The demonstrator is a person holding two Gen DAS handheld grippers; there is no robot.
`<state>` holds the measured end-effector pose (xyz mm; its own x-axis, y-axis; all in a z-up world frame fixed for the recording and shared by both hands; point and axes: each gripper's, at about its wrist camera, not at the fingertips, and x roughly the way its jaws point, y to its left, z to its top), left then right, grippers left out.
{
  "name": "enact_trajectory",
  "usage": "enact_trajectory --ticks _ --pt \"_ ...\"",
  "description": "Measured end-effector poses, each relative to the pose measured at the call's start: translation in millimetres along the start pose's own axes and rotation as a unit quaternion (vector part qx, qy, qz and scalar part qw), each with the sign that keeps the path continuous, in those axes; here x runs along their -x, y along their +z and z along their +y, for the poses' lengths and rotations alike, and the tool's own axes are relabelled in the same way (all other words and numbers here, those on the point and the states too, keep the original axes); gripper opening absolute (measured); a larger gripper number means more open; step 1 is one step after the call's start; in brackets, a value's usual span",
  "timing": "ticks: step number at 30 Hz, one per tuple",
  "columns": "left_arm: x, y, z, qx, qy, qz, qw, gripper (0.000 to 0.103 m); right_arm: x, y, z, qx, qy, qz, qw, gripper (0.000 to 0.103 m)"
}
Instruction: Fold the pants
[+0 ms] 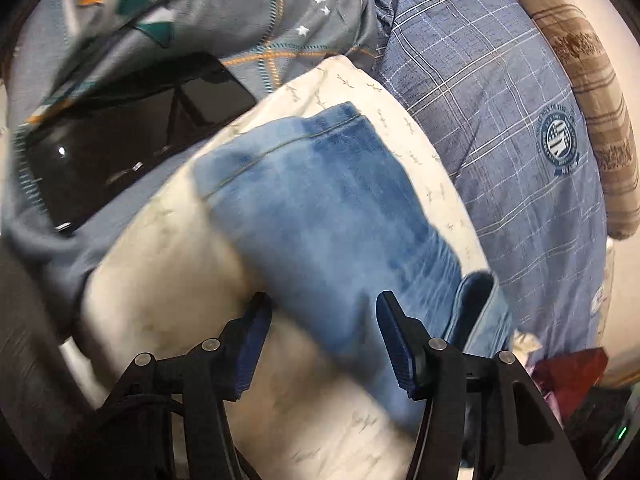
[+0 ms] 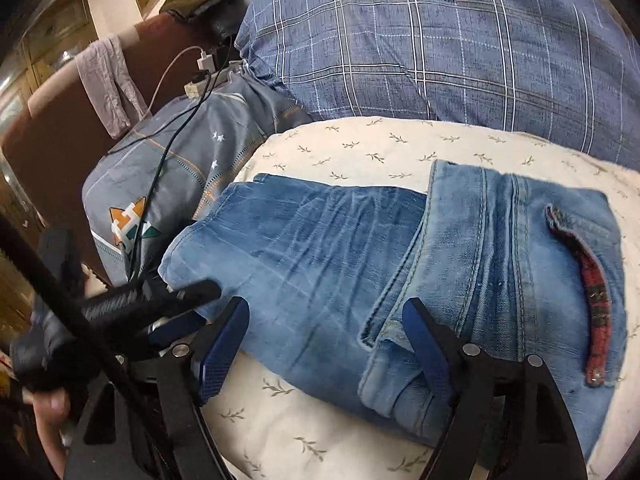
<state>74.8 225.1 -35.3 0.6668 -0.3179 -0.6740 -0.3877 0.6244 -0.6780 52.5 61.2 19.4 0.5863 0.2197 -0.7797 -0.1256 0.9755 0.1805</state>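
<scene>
Folded light-blue jeans point(image 2: 384, 276) lying on a cream leaf-print pillow point(image 2: 360, 140). Just above the pillow's near edge, right gripper point(image 2: 324, 344) with fingers spread apart, holding nothing. Left gripper point(image 1: 320, 320) likewise spread and empty over the pillow. Behind the pillow, a blue plaid cushion point(image 2: 460, 56).

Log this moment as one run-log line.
step: fold pants | jeans: folded, lying on white pillow | left gripper: open, over jeans | right gripper: open, over jeans | holding: nothing
</scene>
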Motion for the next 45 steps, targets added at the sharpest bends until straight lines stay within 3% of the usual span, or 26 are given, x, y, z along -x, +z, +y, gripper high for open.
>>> enact_trajectory --ticks 6,7,8,9,12,15,16,18,21,24,27,30,31,33,34,36,38,39,42,45 --pt "-32 26 -10 0.017 0.004 -0.008 0.9998 0.05 7 3 -22 -0.032 0.045 -0.011 0.998 0.079" --pt "-34 28 -11 0.018 0.01 -0.013 0.9997 0.046 8 4 -23 -0.033 0.044 -0.013 0.998 0.079" --pt "-38 29 -11 0.019 0.018 -0.018 0.9995 0.031 8 5 -24 -0.035 0.044 -0.014 0.998 0.079" --pt "-38 29 -14 0.011 0.026 -0.021 0.9994 0.023 8 6 -26 -0.04 0.049 -0.013 0.998 0.079" --pt "-32 23 -24 -0.008 0.029 -0.038 0.9988 0.024 11 8 -30 -0.055 0.061 -0.016 0.996 0.079" --pt "-44 27 -30 -0.012 0.07 -0.028 0.9971 0.033 17 12 -33 -0.065 0.076 -0.019 0.995 0.08" --pt "-51 31 -28 -0.004 0.068 -0.021 0.9975 0.032 20 13 -33 -0.066 0.08 -0.022 0.994 0.08" --pt "-45 33 -31 0.001 0.063 -0.029 0.9976 0.019 23 14 -32 -0.062 0.08 -0.027 0.995 0.08" --pt "-29 21 -56 -0.073 0.075 -0.072 0.9919 0.011 28 15 -35 -0.063 0.075 -0.028 0.995 0.08" --pt "-5 -7 -103 -0.178 0.092 -0.126 0.9715 0.011 36 20 -42 -0.065 0.081 -0.023 0.994 0.08" --pt "17 -45 -150 -0.276 0.062 -0.158 0.9459 0.01 58 25 -62 -0.07 0.052 -0.02 0.996 0.08" --pt "35 -96 -195 -0.39 0.017 -0.19 0.9007 0.01 83 23 -92 -0.091 0.027 -0.036 0.995 0.081" --pt "36 -120 -210 -0.433 0.004 -0.193 0.8806 0.01 93 20 -106 -0.107 0.027 -0.048 0.993 0.081" --pt "31 -152 -225 -0.489 -0.01 -0.187 0.8523 0.011 107 15 -130 -0.14 0.03 -0.066 0.988 0.081" --pt "20 -173 -234 -0.524 -0.015 -0.173 0.8339 0.011 113 12 -143 -0.157 0.032 -0.077 0.984 0.081" --pt "-4 -195 -239 -0.563 -0.025 -0.133 0.8154 0.014 120 7 -163 -0.184 0.035 -0.092 0.978 0.081" --pt "-29 -214 -237 -0.588 -0.054 -0.07 0.8038 0.019 121 5 -176 -0.198 0.031 -0.097 0.975 0.081" --pt "-36 -218 -234 -0.589 -0.067 -0.045 0.8038 0.022 120 3 -182 -0.209 0.027 -0.099 0.973 0.081" --pt "-45 -224 -224 -0.566 -0.102 0.014 0.8179 0.032 116 -1 -196 -0.233 0.031 -0.1 0.967 0.082" --pt "-39 -223 -221 -0.564 -0.106 0.017 0.8184 0.035 116 1 -200 -0.243 0.046 -0.115 0.962 0.082"
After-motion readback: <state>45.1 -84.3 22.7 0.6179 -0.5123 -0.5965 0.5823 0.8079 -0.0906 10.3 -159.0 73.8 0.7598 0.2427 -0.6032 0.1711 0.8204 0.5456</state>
